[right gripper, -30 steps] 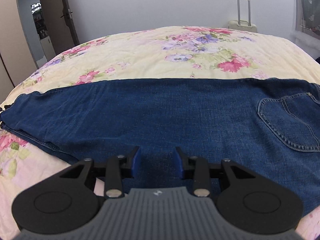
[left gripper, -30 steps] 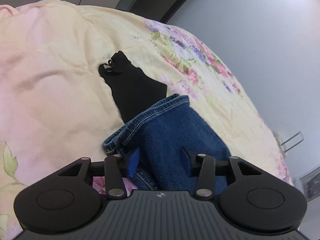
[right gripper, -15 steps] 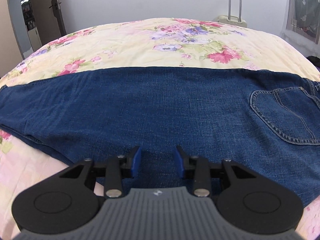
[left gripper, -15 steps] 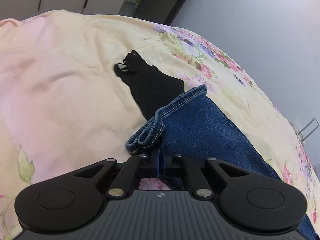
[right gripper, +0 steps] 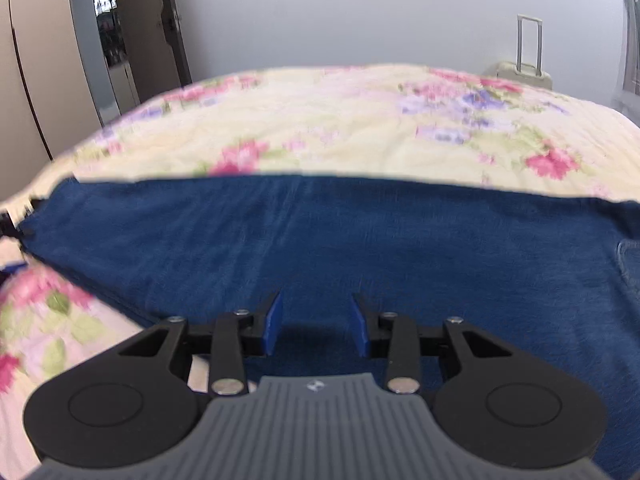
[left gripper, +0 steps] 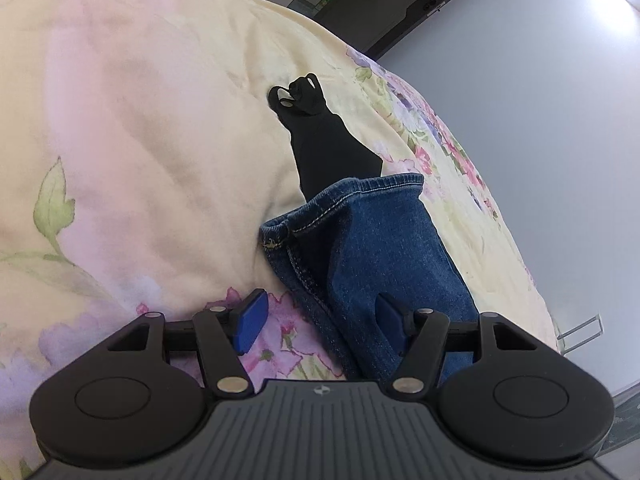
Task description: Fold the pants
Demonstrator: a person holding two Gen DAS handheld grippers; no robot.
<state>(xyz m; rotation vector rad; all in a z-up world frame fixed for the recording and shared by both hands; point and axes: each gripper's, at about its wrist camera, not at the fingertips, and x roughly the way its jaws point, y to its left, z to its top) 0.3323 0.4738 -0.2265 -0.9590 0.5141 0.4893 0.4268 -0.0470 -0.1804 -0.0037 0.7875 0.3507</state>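
Blue denim pants lie flat on a floral bedspread. In the left wrist view the hem end of the legs lies just ahead of my left gripper, which is open; its right blue pad rests over the denim, its left pad over the bedspread. In the right wrist view the pants stretch across the bed from left to right, with a back pocket at the right edge. My right gripper is open and empty, low over the near edge of the denim.
A black garment lies on the bedspread just beyond the hem. A suitcase stands by the far wall. Wardrobe doors and a doorway are at the left.
My left gripper was shut on the hem edge half a second ago and is now open, with the hem lying on the bed. The right wrist view has shifted leftward and is blurred.
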